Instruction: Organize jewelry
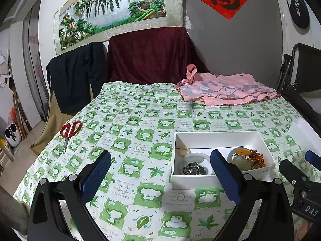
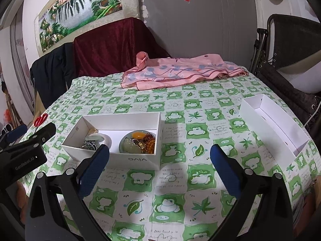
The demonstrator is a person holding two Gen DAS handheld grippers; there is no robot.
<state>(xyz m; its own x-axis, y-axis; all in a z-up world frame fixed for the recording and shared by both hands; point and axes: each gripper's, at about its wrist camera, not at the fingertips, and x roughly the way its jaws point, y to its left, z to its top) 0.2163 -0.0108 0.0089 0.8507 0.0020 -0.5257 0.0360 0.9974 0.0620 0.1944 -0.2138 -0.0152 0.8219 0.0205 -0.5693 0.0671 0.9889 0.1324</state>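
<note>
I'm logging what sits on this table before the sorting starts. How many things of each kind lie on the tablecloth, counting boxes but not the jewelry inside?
White boxes: 2, one with jewelry and one with nothing visible inside
Red-handled scissors: 1
Pink floral cloth: 1
Total: 4

White box [image 2: 138,159] reads "vivo" (upside down); left gripper [image 2: 26,163] "GenRobot.AI".
</note>
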